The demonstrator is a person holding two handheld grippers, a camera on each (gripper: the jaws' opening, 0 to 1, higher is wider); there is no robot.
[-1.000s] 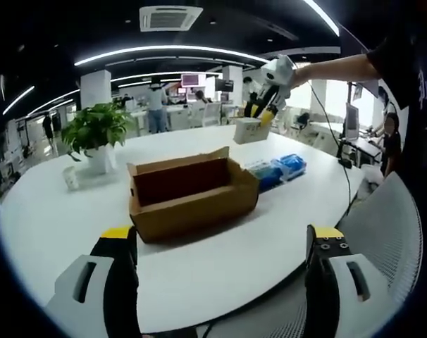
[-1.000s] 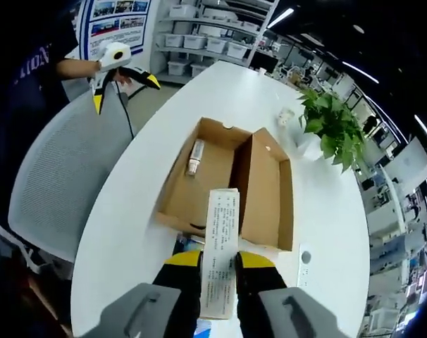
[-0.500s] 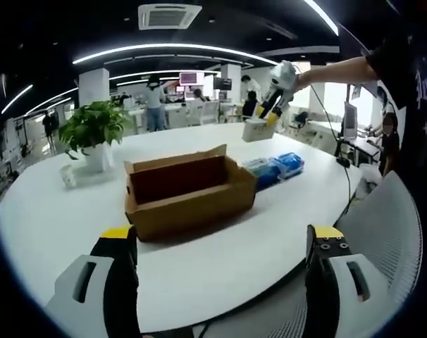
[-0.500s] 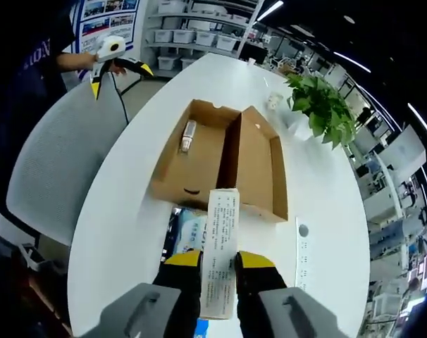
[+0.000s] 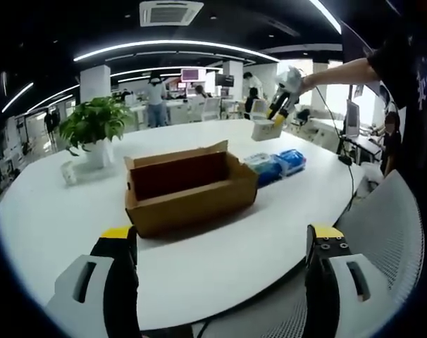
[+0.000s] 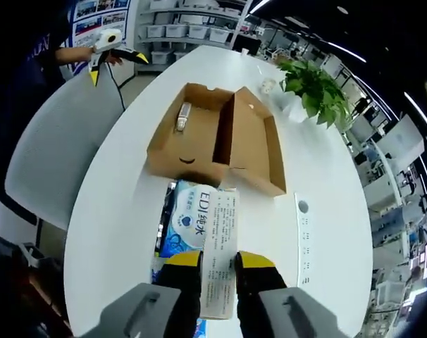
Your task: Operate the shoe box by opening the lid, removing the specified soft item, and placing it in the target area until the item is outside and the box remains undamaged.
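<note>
The brown cardboard shoe box [image 5: 189, 186] stands open on the white table, lid flap upright. From above, the box [image 6: 213, 137] holds a small bottle [image 6: 180, 116]. My right gripper [image 6: 218, 259] is shut on a white printed soft pack [image 6: 219, 239], held in the air above a blue tissue pack [image 6: 189, 222] beside the box. In the left gripper view the right gripper [image 5: 275, 116] hangs to the right of the box with the pack [image 5: 264, 129] below it. My left gripper [image 5: 220, 243] is open, off the table's near edge; the right gripper view has it [image 6: 122, 65] far from the box.
A potted plant [image 5: 94, 127] and a small cup [image 5: 70, 172] stand at the far side of the round white table [image 5: 220, 239]. Blue tissue packs [image 5: 277, 165] lie right of the box. A grey mesh chair [image 6: 48, 155] stands at the table's edge. A white strip [image 6: 303, 232] lies near the box.
My right gripper has carried the white pack away from over the box to above the blue tissue packs. The left gripper has stayed open and nearly still.
</note>
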